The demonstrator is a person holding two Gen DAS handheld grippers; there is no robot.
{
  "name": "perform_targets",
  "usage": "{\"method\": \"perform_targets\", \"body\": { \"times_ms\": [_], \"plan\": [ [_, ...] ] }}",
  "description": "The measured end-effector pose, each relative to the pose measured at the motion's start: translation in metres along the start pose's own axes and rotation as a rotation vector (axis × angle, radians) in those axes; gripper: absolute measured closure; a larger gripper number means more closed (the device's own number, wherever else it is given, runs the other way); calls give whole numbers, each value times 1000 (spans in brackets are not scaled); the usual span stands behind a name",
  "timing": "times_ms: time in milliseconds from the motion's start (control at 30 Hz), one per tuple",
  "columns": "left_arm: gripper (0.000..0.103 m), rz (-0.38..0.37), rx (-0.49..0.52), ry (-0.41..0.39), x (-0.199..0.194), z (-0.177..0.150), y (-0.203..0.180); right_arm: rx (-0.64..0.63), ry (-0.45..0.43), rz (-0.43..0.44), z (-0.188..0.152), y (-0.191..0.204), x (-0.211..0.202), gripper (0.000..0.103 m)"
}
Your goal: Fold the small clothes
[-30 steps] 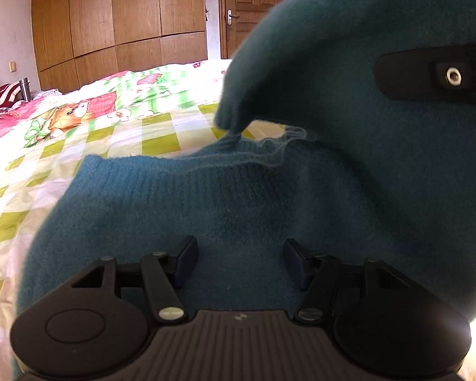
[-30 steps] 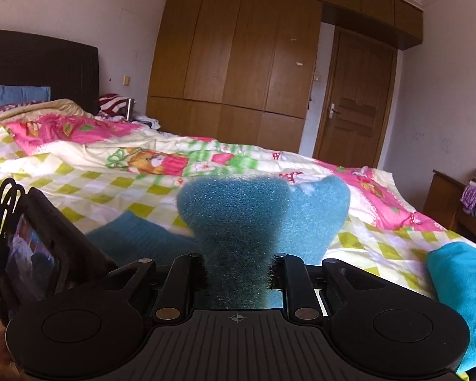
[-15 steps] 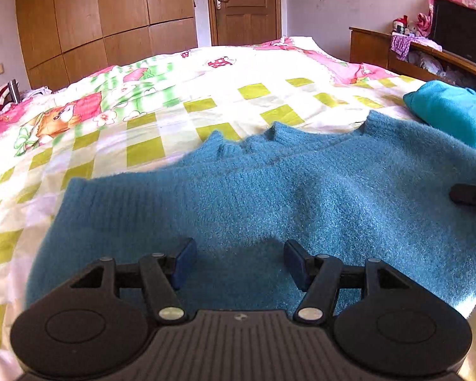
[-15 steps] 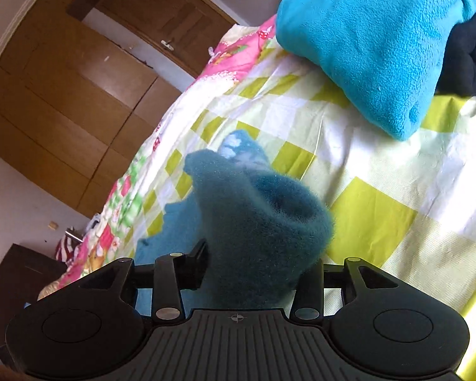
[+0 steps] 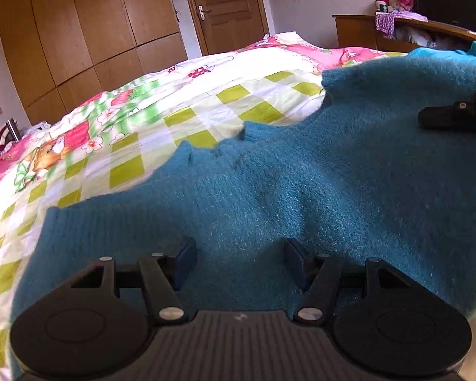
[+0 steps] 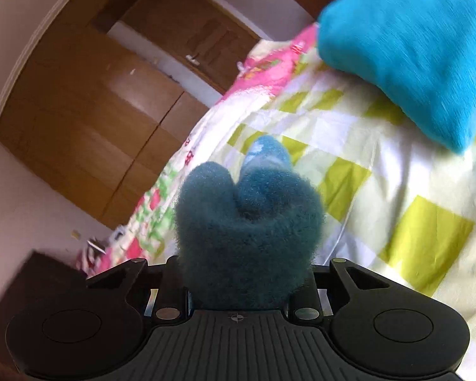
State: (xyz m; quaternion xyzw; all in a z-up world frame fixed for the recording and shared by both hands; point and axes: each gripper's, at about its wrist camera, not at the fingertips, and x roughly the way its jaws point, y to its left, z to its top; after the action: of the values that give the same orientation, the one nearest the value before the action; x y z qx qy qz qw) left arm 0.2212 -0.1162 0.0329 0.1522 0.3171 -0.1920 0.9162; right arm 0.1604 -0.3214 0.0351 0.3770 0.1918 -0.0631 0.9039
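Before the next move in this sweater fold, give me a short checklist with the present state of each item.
1. Right gripper clamped on a bunched part of the teal sweater: ok.
2. Left gripper gripping fabric: not ok; its jaws stand open over the sweater.
3. Sweater lying flat on the bedspread: not ok; ripples show near the neckline.
4. Which part the right gripper holds: cannot tell.
5. Bright blue garment apart from the sweater: cannot tell; they overlap in the left wrist view.

right tongs (image 6: 238, 270) buried in sweater (image 6: 247, 222), wardrobe (image 6: 89, 120) motion-blurred
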Motion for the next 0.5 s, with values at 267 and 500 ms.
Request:
{"method": "perform_targets", "body": {
  "times_ms": [267, 500],
  "plan": [
    [28, -19, -14, 19, 0, 2, 6, -2, 11, -91, -6, -11, 31, 50],
    [24, -49, -27, 18, -1, -1, 6, -193, -75, -120, -16, 22, -10, 79]
  ]
}}
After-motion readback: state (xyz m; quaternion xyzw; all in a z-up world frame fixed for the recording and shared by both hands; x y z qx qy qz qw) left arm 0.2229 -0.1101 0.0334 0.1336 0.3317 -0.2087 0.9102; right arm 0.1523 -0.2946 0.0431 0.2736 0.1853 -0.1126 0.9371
